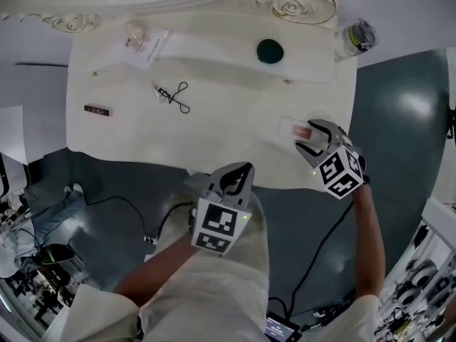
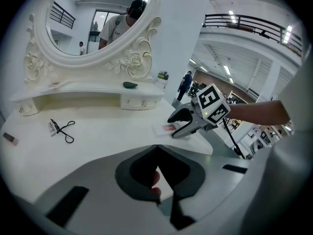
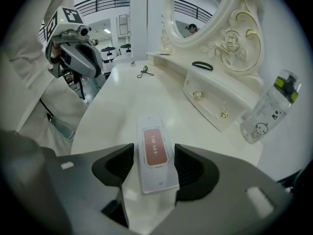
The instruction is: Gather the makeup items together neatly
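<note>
A flat white packet with a red label (image 1: pixel 292 127) (image 3: pixel 155 151) lies on the white dressing table (image 1: pixel 214 134) near its right front edge. My right gripper (image 1: pixel 308 137) (image 3: pixel 154 150) is open, one jaw on each side of the packet, pads not pressing it. An eyelash curler (image 1: pixel 173 95) (image 2: pixel 62 129) lies left of centre. A small dark red stick (image 1: pixel 97 110) rests at the far left. A clear packet (image 1: pixel 142 43) sits at the back left. My left gripper (image 1: pixel 246 169) (image 2: pixel 156 147) hovers off the table's front edge, shut and holding nothing.
A dark green oval item (image 1: pixel 270 50) (image 3: pixel 202 65) lies on the raised back shelf under the ornate mirror (image 2: pixel 93 23). A clear water bottle (image 1: pixel 354 39) (image 3: pixel 268 106) stands at the shelf's right end. Small drawers (image 3: pixel 210 102) front the shelf. Cables run over the floor (image 1: pixel 128 212).
</note>
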Demonstrator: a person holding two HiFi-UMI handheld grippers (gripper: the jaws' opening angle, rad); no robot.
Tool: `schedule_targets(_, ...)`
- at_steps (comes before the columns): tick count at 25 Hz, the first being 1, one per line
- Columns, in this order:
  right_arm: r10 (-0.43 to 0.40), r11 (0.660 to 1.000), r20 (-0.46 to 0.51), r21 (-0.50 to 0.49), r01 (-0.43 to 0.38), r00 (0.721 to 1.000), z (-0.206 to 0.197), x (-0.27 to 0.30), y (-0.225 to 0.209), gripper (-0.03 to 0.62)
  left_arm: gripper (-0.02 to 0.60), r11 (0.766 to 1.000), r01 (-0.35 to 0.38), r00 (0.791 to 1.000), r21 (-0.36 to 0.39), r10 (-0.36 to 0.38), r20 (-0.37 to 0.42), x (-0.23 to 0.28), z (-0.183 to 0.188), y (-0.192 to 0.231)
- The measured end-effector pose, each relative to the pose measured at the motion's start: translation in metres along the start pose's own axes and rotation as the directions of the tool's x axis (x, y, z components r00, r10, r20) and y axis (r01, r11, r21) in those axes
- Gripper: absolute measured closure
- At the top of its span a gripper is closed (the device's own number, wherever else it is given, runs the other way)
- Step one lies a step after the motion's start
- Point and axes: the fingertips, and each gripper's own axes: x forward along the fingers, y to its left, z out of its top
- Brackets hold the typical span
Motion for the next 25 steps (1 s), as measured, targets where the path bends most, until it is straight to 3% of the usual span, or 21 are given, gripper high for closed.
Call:
schedule_targets(8, -0.010, 1.000, 0.003, 0.002, 0.010, 1.000, 0.000, -0.002, 0.004, 0.387, 0.577, 1.000, -0.006, 1.000, -0.006, 0.006, 0.002, -0.004, 0.000, 0.005)
schedule_targets(14, -0.003, 0.995, 0.057, 0.100, -0.002, 0.998, 0.013, -0.003, 0.012, 0.387, 0.577, 1.000, -0.008, 1.000, -0.008, 0.008, 0.011, -0.006, 0.002, 0.009)
schedule_targets(25, -0.087, 0.973, 0.122, 0.225, 0.058, 0.989, 0.024, -0.018, 0.019, 0.388, 0.577, 1.000, -0.010, 1.000, -0.007, 0.011, 0.018, -0.015, -0.001, 0.015)
